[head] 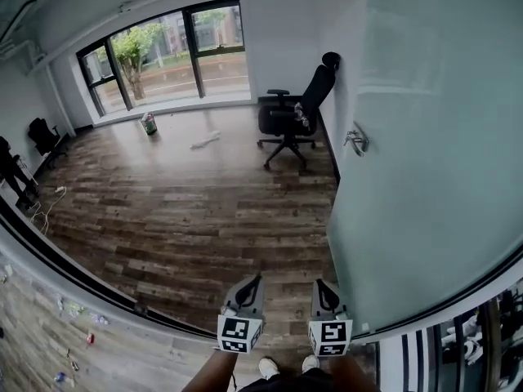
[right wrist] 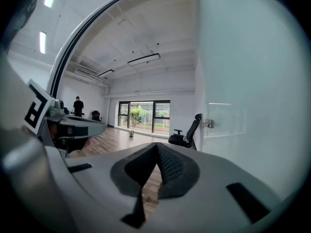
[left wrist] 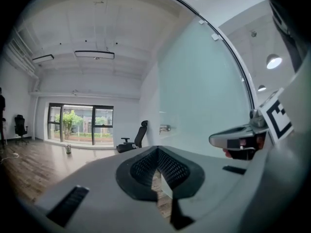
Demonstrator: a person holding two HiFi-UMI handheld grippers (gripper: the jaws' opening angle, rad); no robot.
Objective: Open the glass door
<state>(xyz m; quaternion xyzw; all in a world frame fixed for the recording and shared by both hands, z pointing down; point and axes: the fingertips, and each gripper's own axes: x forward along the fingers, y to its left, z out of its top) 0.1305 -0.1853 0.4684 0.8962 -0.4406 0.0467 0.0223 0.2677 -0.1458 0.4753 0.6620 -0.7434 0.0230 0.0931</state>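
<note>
Our left claw (head: 256,278) has its jaws closed tip to tip, with nothing between them, and our right claw (head: 321,284) is the same. We hold them side by side, low over the wooden floor (head: 188,211). The glass door (head: 425,186) stands to our right, apart from both. Its metal handle (head: 356,140), perhaps a lever, is well ahead. An office chair (head: 292,113) sits near the door's far edge.

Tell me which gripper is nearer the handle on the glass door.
Right. The right gripper is low, beside the near edge of the glass door, with the handle well ahead of it. The left gripper is alongside, farther from the door.
</note>
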